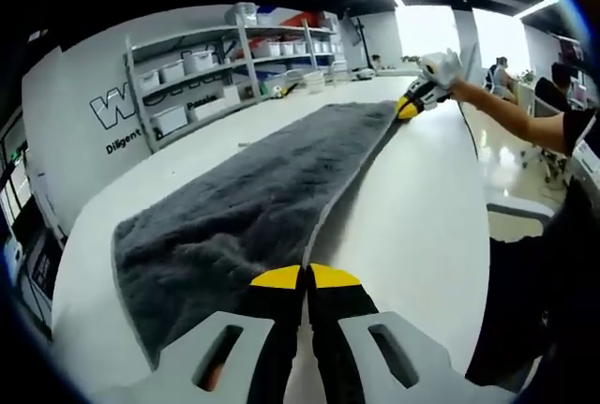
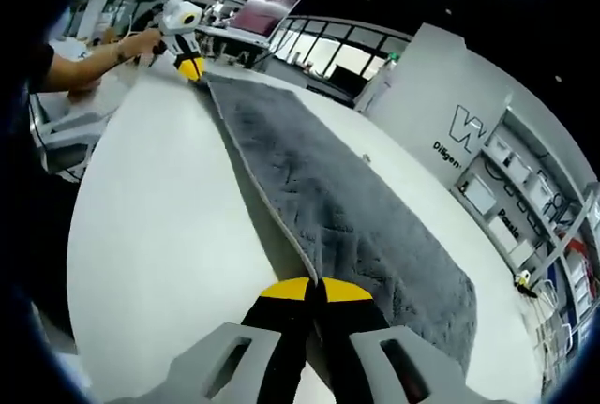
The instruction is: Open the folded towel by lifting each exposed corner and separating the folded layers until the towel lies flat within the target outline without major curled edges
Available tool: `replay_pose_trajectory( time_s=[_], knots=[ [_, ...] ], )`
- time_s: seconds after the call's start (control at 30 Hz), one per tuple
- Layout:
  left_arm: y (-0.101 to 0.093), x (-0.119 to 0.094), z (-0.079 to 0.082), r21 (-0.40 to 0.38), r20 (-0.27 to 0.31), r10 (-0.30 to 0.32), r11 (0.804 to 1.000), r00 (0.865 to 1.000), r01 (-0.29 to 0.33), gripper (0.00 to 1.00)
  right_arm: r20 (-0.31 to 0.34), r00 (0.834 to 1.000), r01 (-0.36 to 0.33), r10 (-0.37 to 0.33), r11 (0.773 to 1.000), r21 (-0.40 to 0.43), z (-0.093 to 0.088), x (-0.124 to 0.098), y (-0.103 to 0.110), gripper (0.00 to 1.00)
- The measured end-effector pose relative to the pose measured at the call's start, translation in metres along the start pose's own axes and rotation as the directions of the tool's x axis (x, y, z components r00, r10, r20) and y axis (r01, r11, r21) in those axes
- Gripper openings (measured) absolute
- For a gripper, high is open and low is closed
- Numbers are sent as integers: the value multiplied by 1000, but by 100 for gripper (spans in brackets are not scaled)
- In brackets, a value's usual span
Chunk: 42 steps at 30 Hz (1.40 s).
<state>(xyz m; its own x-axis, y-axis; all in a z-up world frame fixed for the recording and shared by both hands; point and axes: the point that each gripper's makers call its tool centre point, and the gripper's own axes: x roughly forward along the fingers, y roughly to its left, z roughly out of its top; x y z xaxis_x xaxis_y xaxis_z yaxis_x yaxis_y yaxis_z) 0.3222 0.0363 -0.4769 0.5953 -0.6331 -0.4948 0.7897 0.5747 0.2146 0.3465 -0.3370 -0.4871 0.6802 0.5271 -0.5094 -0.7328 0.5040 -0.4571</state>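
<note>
1. Now, the grey towel lies stretched in a long strip across the white table, its near edge raised a little off the surface between the two grippers
2. In the left gripper view, the left gripper has its yellow-tipped jaws pressed together on the towel's near corner
3. At the far end of that view the right gripper pinches the opposite corner, held by a person's hand on an outstretched arm
4. In the right gripper view, the right gripper is clamped tight on its corner of the towel, the pale hem running away from the tips
5. Far up in that view the left gripper grips the other corner, a hand around its body
6. Shelves with white bins stand by the wall beyond the table, and a lit monitor sits past the table's far end in the right gripper view
</note>
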Motion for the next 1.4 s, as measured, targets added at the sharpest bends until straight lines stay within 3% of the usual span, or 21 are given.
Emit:
replay_pose_trajectory(
  time_s=[0.2, 0.67, 0.87, 0.97, 1.07, 1.13, 1.23, 1.33, 1.4],
  knots=[
    [-7, -4, -7, -6, -9, -19, 1000, 1000, 19, 1, -4, 999, -50, 50, 999, 3, -8, -8, 17, 0],
    [-22, -16, -14, 16, -53, -63, 998, 997, 64, 2, 24, 992, -126, 126, 992, -6, -10, -31, 41, 0],
    [-26, -16, -20, 24, -76, -78, 997, 994, 80, 2, 47, 987, -158, 157, 987, 38, -9, -35, 45, 2],
    [-23, -16, -16, 0, -39, -69, 998, 997, 70, 5, 92, 979, -190, 181, 977, 96, -2, -39, 50, 10],
    [-14, -21, -2, -82, 74, -53, 995, 996, 59, 17, 134, 978, -178, 159, 974, 137, 4, -46, 45, 22],
    [-6, -25, 0, -102, 97, -33, 994, 995, 43, 23, 159, 976, -171, 147, 973, 154, 6, -50, 41, 25],
    [3, -28, -4, -110, 92, 3, 994, 996, 7, 28, 200, 973, -158, 115, 964, 213, 10, -57, 34, 27],
    [19, -35, -11, -162, 86, 79, 985, 993, -64, 30, 232, 972, -111, 44, 952, 286, 10, -67, 16, 29],
    [35, -44, -21, -215, 68, 138, 969, 988, -120, 30, 187, 978, 22, -98, 929, 370, -7, -78, -15, 28]
  ],
)
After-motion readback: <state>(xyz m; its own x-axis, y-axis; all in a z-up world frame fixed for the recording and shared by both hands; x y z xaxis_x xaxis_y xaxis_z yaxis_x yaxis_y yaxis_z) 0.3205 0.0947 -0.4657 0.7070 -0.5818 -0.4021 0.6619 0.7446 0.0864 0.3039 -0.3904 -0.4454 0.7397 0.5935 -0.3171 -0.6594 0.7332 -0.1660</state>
